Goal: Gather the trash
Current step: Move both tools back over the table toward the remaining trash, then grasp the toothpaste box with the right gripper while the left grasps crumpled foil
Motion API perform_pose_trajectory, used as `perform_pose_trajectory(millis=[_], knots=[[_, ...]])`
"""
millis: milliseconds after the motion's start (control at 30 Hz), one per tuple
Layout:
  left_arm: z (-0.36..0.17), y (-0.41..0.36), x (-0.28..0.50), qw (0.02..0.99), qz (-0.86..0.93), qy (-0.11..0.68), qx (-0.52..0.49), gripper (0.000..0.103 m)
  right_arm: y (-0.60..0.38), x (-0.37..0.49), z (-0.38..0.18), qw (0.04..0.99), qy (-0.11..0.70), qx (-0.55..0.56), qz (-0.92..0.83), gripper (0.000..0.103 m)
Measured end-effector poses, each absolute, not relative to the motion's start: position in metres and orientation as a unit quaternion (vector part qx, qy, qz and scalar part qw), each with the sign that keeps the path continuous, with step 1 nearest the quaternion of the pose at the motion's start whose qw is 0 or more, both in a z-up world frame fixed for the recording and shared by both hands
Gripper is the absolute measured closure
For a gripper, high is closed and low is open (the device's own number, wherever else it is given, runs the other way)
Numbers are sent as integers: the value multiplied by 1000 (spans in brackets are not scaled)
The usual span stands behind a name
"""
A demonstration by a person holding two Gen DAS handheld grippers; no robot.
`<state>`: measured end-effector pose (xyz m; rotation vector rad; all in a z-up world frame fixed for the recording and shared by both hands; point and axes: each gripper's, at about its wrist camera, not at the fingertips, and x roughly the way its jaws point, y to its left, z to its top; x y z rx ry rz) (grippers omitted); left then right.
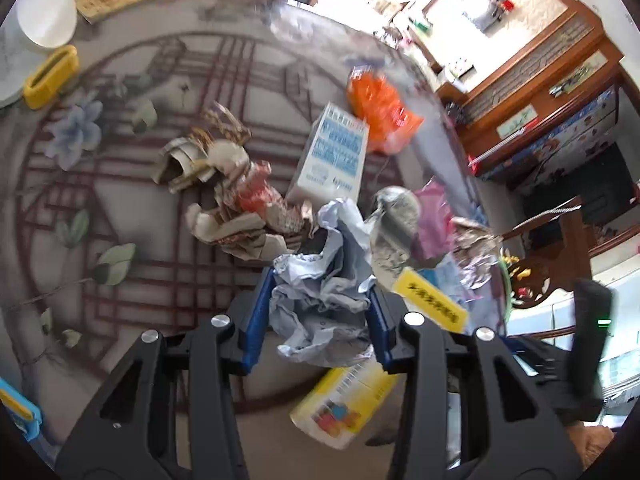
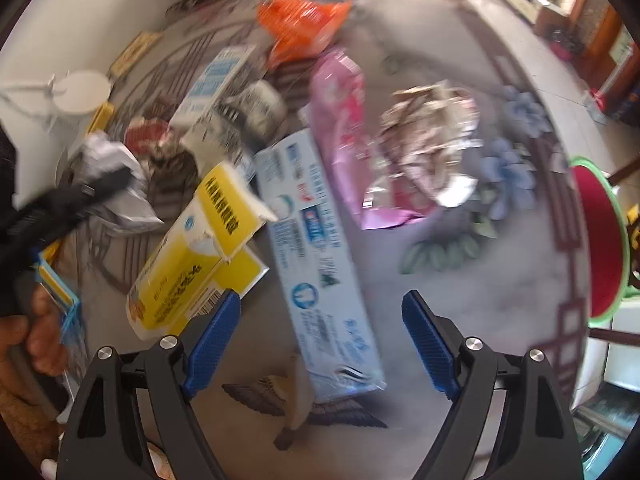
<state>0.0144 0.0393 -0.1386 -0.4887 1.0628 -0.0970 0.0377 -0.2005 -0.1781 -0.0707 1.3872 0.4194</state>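
1. Where the left wrist view is read from left to right, the landmark is the crumpled grey paper (image 1: 320, 300) at the centre of the table (image 1: 132, 200).
2. Far left of the crumpled grey paper, at the table edge, stand a white bowl (image 1: 46, 10) and a yellow holder (image 1: 50, 76).
3. Left of and above the paper lies a wad of brown printed wrapper (image 1: 224, 188).
4. The left gripper (image 1: 320, 300) is clenched on the crumpled grey paper: both blue pads (image 1: 256, 312) press its sides.
5. Directly above the paper stands a white-and-blue carton (image 1: 332, 156); an orange bag (image 1: 380, 108) lies beyond that carton.
6. Below the paper lies a yellow box (image 1: 344, 404), partly under the gripper.
7. Right of the paper lie a pink bag (image 1: 434, 216) and a foil wrapper (image 1: 476, 252).
8. In the right wrist view the same paper (image 2: 116, 184) appears at the left, with a hand (image 2: 28, 340) below it on the other gripper's handle.
9. Right of the paper lie the yellow box (image 2: 200, 256), then a long blue toothpaste box (image 2: 316, 264), then the pink bag (image 2: 352, 140).
10. The right gripper (image 2: 320, 340) is released: its jaws stand wide apart above the near end of the toothpaste box, with no pad touching it.
11. Far right of the paper, at the table edge, stands a red bin with a green rim (image 2: 600, 240).
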Motion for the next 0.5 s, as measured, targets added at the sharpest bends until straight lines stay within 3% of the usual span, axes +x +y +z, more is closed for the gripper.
perform_pose_trajectory(millis=[233,333,433,467,500], knots=[[-117,44,6,848,-40,473,-236,61,-186,47,-190,738,640,-76,201,23],[-117,41,6,849,-39,471,-238,61,-180,48,-193,735,640,-86,207,28],[-117,39,7,847,-40,473,-238,61,-175,50,-199,727,647,-87,212,45],[-117,37,8,847,-40,474,-238,61,-175,50,-200,725,649,-85,215,58],[-119,38,9,846,-40,475,-239,61,-176,50,-200,724,650,-79,218,64]])
